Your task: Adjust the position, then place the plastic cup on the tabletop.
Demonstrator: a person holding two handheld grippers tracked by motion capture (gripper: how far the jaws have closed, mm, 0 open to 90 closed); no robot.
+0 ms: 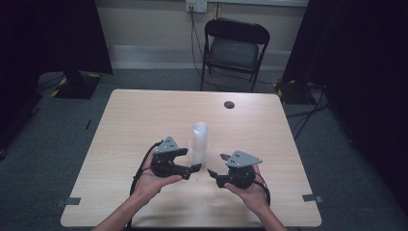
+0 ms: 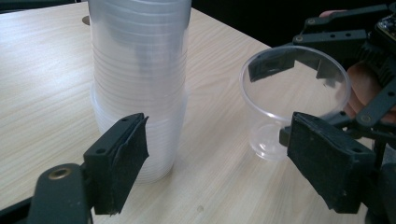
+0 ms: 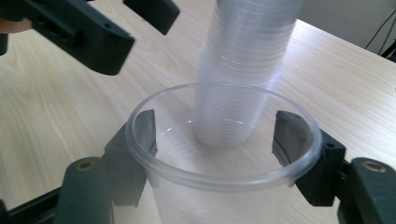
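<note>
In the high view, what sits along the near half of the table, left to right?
Left gripper → cup stack → right gripper, whose jaws flank a single clear cup in its own view.

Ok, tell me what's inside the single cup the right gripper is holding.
The cup looks empty. Through its clear wall show the stack of cups and table behind. Its bottom is cut off.

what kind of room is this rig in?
Probably a lab or recording room, not a home: one bare wooden table, dark curtains on both sides, a folding chair against the wall, grey carpet with tape marks.
</note>
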